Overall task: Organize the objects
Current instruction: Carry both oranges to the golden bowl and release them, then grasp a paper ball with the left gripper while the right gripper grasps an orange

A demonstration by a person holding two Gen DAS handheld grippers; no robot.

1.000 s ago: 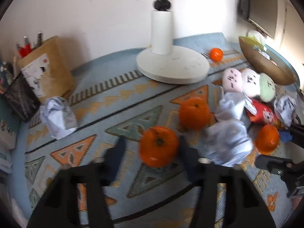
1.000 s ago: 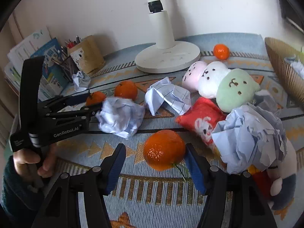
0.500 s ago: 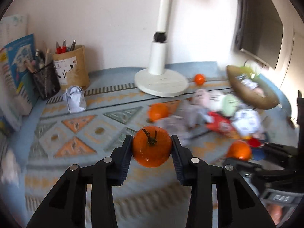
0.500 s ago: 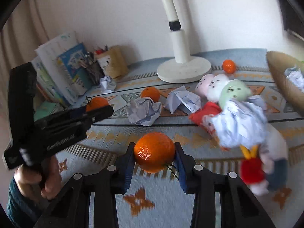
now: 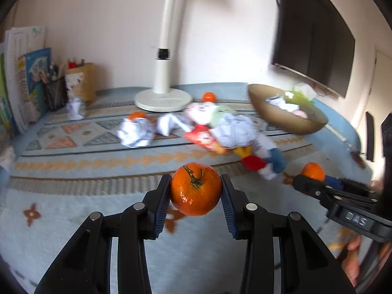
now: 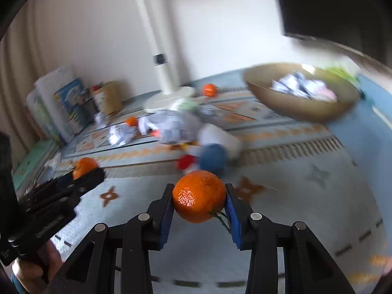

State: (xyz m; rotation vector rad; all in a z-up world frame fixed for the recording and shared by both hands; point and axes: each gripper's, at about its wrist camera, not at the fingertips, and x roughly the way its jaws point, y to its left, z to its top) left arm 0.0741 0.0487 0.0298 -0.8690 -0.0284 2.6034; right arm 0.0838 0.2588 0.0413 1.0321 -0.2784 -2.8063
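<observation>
Each claw grips one orange: left claw (image 5: 196,191), right claw (image 6: 199,203), both lifted short of the bowl (image 5: 281,120). Bowl holds some paper. Paper balls (image 5: 134,133), toys and two oranges remain beside the lamp (image 5: 163,98).

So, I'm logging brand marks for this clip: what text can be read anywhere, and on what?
"DAS": white letters on the black right gripper body, left wrist view.
Blue-covered books and the brown cardboard pen holder's label: print too blurred to read.
</observation>
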